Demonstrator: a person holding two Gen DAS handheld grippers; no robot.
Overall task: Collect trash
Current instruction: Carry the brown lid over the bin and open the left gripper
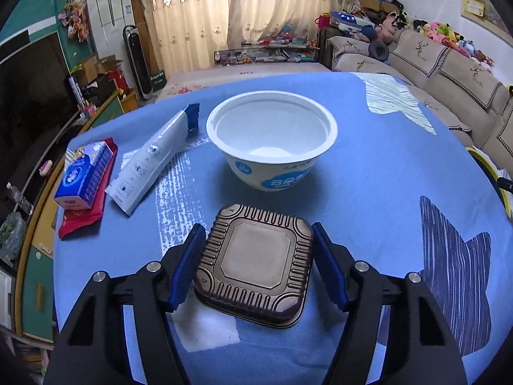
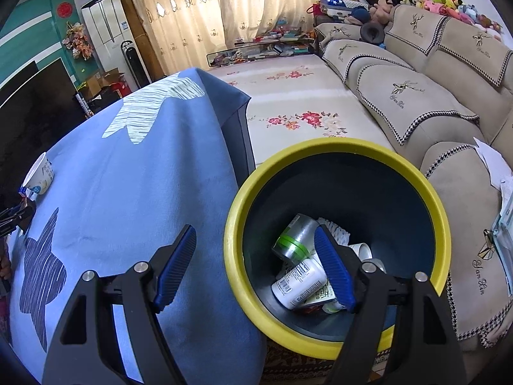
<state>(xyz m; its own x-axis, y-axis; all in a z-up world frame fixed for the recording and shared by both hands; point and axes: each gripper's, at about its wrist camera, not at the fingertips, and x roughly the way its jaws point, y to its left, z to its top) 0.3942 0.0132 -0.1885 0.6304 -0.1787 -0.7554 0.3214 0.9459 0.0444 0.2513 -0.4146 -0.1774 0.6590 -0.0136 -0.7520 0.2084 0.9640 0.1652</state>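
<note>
Left wrist view: the left gripper [image 1: 258,264] has its fingers open around a brown tray [image 1: 255,264] on the desk [image 1: 368,176], the left pad touching it, the right just beside. Beyond the fingertips stands a white bowl [image 1: 272,141]. Right gripper [image 2: 256,268] fingers gape empty, straddling the yellow bin [image 2: 336,243] rim; bottles [image 2: 299,280] lie inside.

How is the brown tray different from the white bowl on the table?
The tray is brown, square and ribbed, lying upside down; the bowl is white, round and smooth, standing upright with its opening up. The tray sits between the fingers of the open left claw; the bowl stands free, farther away. Both rest on the blue cloth.
</note>
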